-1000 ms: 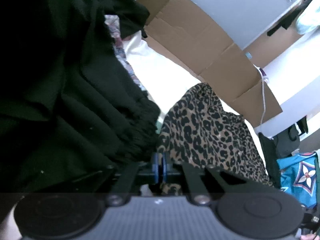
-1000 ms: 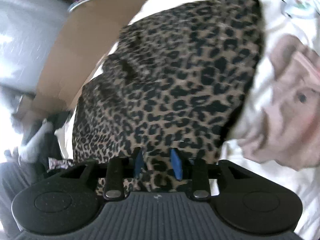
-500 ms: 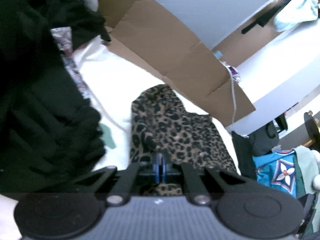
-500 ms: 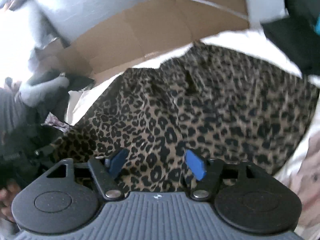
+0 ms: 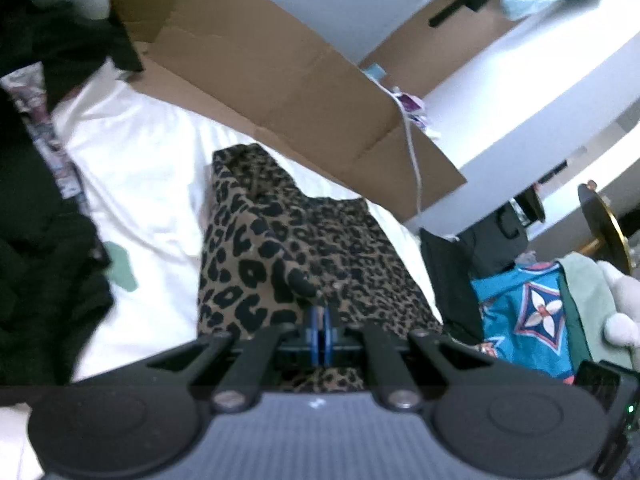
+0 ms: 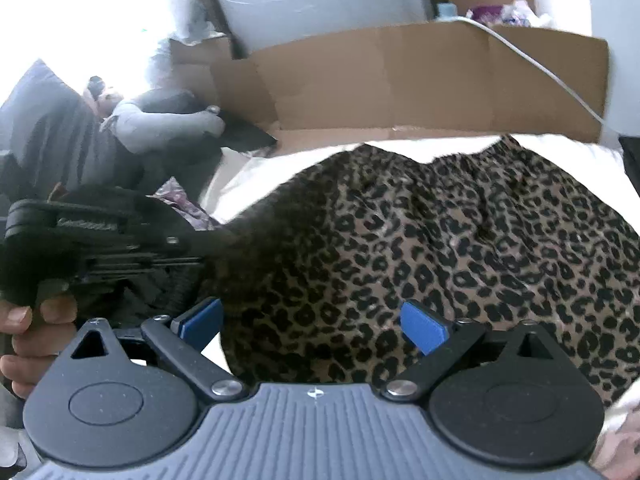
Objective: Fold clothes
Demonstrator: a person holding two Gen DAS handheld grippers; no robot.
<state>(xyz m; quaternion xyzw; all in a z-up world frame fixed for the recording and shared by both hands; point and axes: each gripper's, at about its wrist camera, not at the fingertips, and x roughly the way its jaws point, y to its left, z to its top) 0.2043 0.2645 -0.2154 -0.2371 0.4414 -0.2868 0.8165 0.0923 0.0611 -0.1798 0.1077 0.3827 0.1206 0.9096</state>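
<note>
A leopard-print garment (image 5: 304, 240) lies spread on the white bedsheet (image 5: 132, 168). My left gripper (image 5: 320, 320) is shut on a pinch of its near edge, and the fabric rises in a fold to the blue pads. In the right wrist view the same garment (image 6: 460, 240) fills the middle. There the left gripper (image 6: 222, 240), held by a hand (image 6: 28, 336), grips the garment's left edge. My right gripper (image 6: 316, 320) hovers over the garment with its jaws opening wide. Fabric shows between the blue pads (image 6: 422, 326), but they do not press on it.
A flattened cardboard sheet (image 5: 280, 68) stands along the far side of the bed, with a white cable (image 5: 412, 152) hanging over it. A pile of black clothes (image 5: 36, 240) lies to the left and a blue patterned cloth (image 5: 528, 312) to the right. Grey cushions (image 6: 52, 136) sit beyond the left gripper.
The left gripper has drawn back and up from the black pile, still pinching the leopard fabric. The right gripper has rolled level and its jaws have spread wide, off the fabric.
</note>
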